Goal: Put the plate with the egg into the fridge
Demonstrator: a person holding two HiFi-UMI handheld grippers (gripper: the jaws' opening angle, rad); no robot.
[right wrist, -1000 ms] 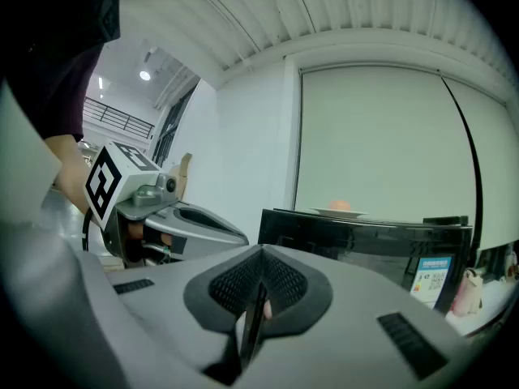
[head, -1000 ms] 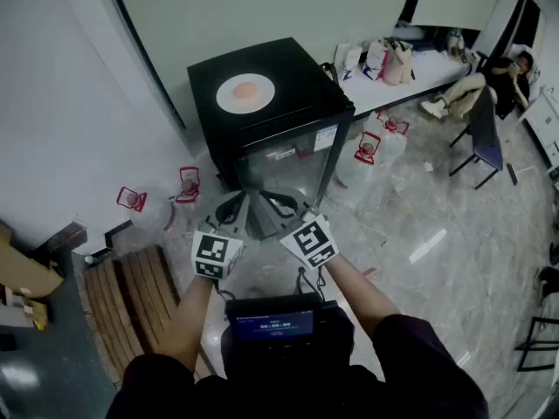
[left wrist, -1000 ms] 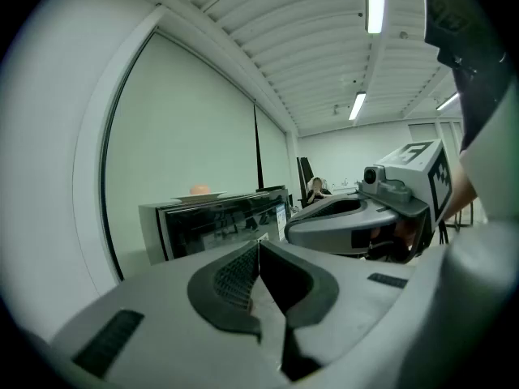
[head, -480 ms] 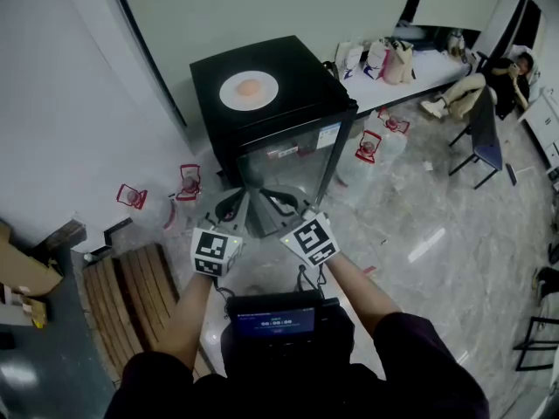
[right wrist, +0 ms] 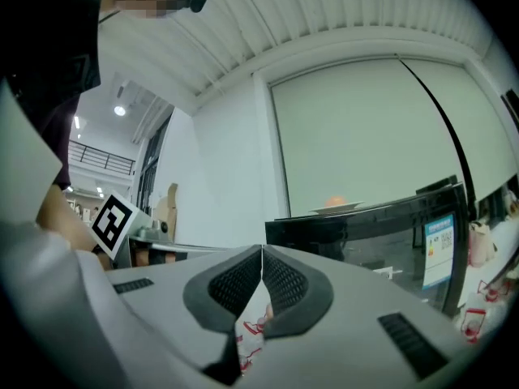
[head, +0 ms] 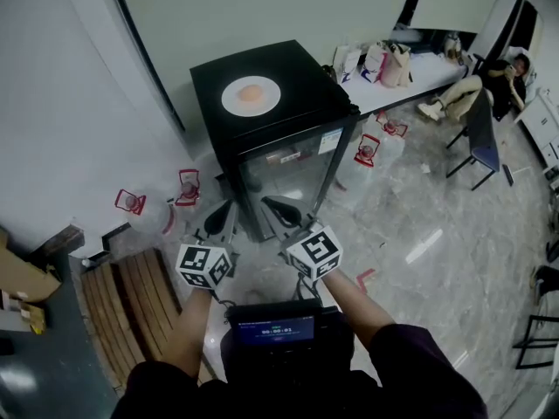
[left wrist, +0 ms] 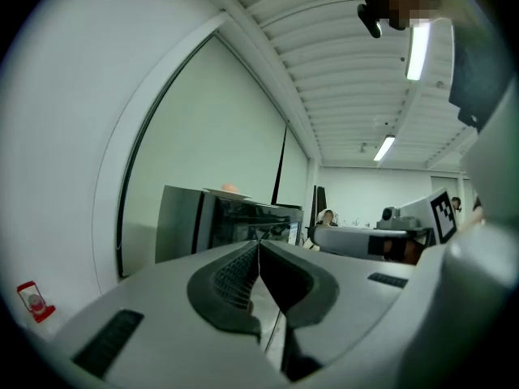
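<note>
The black fridge [head: 272, 125] stands on the floor by the wall, its glass door facing the person, and it sits much where it did a second ago in the head view. In front of it the left gripper [head: 225, 213] has slid down and to the left in that view and its marker cube has rolled. The right gripper [head: 272, 206] has barely shifted, though its cube has turned a little too. Both grippers point level at the fridge, well short of it. Each has its jaws pressed together with nothing between them, as before. On the fridge's flat black top lies the plate [head: 251, 96], round, white and shallow, untouched. At its middle sits the egg [head: 251, 92], a small pale-orange oval.
</note>
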